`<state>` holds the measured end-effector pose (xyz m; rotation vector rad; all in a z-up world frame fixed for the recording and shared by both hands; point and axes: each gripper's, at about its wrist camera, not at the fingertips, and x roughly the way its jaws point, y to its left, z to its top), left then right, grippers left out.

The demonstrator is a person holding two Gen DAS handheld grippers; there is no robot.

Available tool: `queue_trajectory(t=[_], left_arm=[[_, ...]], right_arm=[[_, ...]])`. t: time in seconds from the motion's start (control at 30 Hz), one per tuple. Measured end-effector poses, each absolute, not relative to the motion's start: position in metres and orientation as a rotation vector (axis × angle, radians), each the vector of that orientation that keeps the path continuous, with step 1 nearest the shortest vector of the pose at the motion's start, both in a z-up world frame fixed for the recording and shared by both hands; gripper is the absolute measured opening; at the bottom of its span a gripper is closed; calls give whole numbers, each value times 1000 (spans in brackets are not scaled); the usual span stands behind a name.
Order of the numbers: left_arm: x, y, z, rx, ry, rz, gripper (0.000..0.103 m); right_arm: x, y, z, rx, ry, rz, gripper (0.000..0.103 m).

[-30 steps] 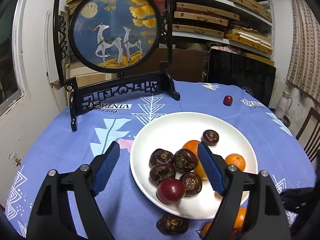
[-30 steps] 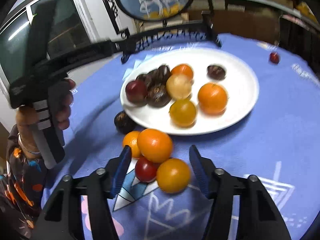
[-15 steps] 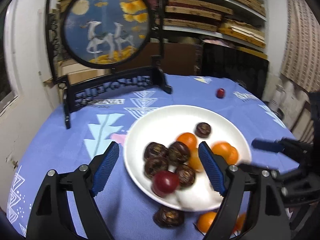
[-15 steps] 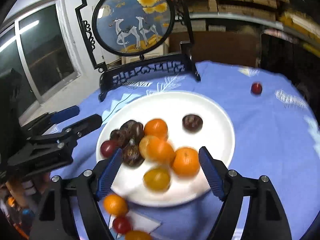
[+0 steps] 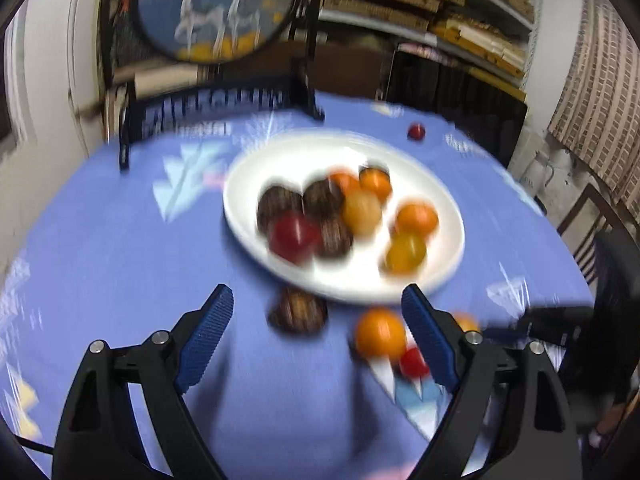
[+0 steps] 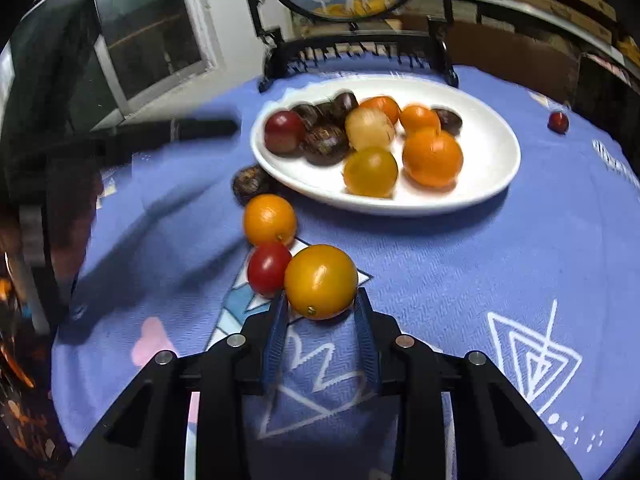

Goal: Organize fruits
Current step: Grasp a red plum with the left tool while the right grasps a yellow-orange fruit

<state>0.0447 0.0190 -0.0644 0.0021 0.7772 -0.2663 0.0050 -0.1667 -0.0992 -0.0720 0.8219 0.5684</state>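
A white plate on the blue tablecloth holds several fruits: oranges, dark brown chestnut-like fruits and a red one. In front of it on the cloth lie a brown fruit, an orange and a small red tomato. My right gripper is shut on a yellow-orange tomato just above the cloth. My left gripper is open and empty, hovering in front of the plate; its view is blurred.
A round painted screen on a black stand stands behind the plate. A lone red fruit lies at the far right of the table. Shelves and a window lie beyond the table's edge.
My right gripper has dropped back toward the loose fruits and closed on the yellow-orange tomato. My left gripper has pulled back from the plate, still open.
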Motion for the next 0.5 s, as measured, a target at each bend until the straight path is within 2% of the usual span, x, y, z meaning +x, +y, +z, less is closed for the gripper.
queue_trajectory(t=[0.2, 0.27, 0.3, 0.33, 0.47, 0.5], left_arm=[[16, -26, -86, 95, 853, -240, 84], [16, -46, -90, 137, 847, -218, 81], [21, -57, -94, 153, 853, -199, 77], [25, -61, -96, 155, 861, -187, 65], [39, -61, -105, 117, 909, -138, 34], [36, -56, -103, 99, 909, -146, 30]], right_arm=[[-10, -206, -83, 26, 755, 538, 34], [-14, -207, -82, 19, 753, 544, 34], [-19, -208, -81, 13, 750, 546, 34], [-20, -209, -82, 10, 747, 541, 34], [-33, -218, -82, 11, 739, 541, 34], [-36, -219, -82, 8, 738, 541, 34]])
